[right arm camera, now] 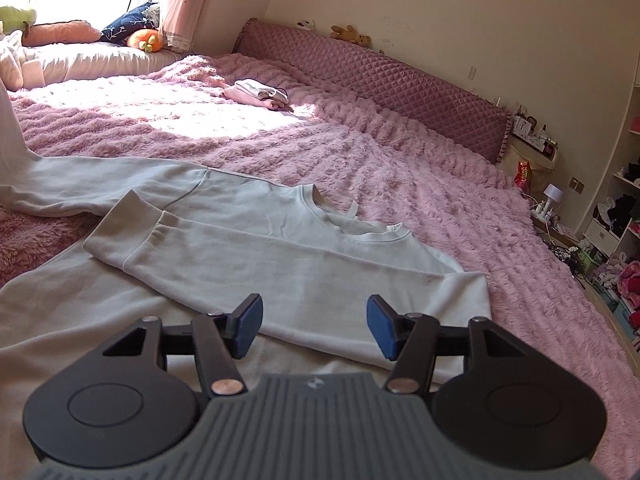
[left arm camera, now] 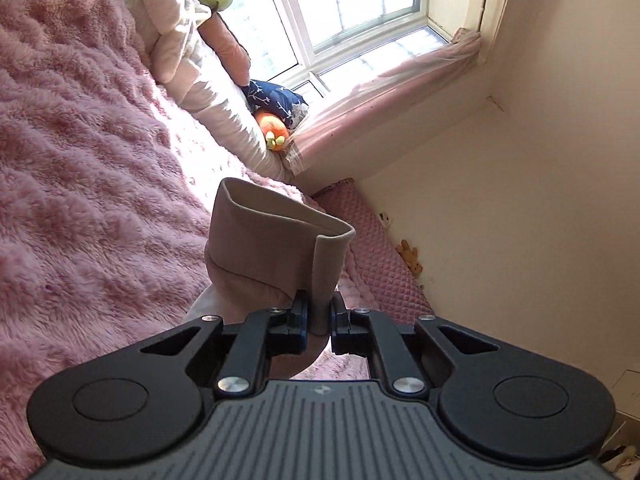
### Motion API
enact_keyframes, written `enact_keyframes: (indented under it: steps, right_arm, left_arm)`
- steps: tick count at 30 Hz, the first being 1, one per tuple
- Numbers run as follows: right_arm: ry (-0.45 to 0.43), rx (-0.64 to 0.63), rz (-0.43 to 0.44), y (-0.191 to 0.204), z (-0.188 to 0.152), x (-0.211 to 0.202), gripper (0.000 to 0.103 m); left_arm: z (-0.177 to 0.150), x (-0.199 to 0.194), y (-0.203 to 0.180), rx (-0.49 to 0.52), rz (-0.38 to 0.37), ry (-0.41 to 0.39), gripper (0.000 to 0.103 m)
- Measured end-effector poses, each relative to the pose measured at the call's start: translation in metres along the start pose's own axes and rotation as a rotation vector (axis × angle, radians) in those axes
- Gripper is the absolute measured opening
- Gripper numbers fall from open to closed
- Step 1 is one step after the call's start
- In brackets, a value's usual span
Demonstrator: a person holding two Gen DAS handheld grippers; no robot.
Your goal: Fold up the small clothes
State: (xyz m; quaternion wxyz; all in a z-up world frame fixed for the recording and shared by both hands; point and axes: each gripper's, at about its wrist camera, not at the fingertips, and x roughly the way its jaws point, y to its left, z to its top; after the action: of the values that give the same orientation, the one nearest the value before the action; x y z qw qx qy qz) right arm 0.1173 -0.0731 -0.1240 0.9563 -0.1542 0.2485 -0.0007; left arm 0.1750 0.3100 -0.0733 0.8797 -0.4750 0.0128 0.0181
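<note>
1. On the left wrist view, the left gripper (left arm camera: 319,320) is clenched on a sleeve cuff (left arm camera: 276,248), lifted above the pink blanket (left arm camera: 80,160); the thin pinch could slip.
2. From the right wrist view, the right gripper (right arm camera: 315,326) hangs released over the pale sweatshirt (right arm camera: 240,248), one sleeve folded across; pulling could undo it.

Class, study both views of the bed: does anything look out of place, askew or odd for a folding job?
Nothing is spilled or damaged. The sweatshirt lies half folded: one sleeve across its chest, the other sleeve cuff pinched in the left gripper.
</note>
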Motion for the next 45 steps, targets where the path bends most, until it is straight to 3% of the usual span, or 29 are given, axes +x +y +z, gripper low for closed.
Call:
enact_keyframes:
  steps: [7,11,15,19,24,26,29,31,34,40,45]
  right_arm:
    - [0.023,0.065,-0.053,-0.045,-0.020,-0.012,0.055]
    - [0.045,0.127,-0.085,-0.073,-0.035,-0.019,0.056]
    - [0.070,0.158,-0.119,-0.097,-0.051,-0.023,0.057]
    - [0.108,0.185,-0.152,-0.122,-0.068,-0.025,0.057]
    - [0.128,0.200,-0.194,-0.145,-0.081,-0.026,0.058]
    - [0.136,0.217,-0.207,-0.154,-0.085,-0.024,0.059]
    - [0.110,0.288,-0.194,-0.169,-0.086,-0.022,0.059]
    - [0.077,0.413,-0.124,-0.187,-0.084,-0.018,0.059]
    - [0.081,0.603,-0.030,-0.210,-0.079,0.003,0.060]
    - [0.079,0.757,0.082,-0.214,-0.064,0.060,0.058]
    - [0.114,0.753,0.112,-0.206,-0.053,0.103,0.058]
  left_arm:
    - [-0.079,0.038,-0.104,0.097,-0.277,0.193,0.010]
    - [-0.156,0.054,-0.144,0.154,-0.386,0.336,0.010]
    - [-0.232,0.072,-0.153,0.162,-0.422,0.477,0.010]
    - [-0.306,0.088,-0.143,0.233,-0.398,0.629,0.010]
    - [-0.389,0.085,-0.129,0.435,-0.349,0.805,0.011]
    - [-0.404,0.083,-0.129,0.498,-0.347,0.867,0.027]
    - [-0.403,0.073,-0.138,0.554,-0.372,0.915,0.030]
    - [-0.380,0.050,-0.146,0.600,-0.395,0.820,0.030]
    - [-0.331,0.036,-0.147,0.628,-0.415,0.751,0.037]
    - [-0.243,0.048,-0.119,0.806,-0.240,0.660,0.038]
    - [-0.188,0.055,-0.081,0.914,-0.059,0.588,0.040]
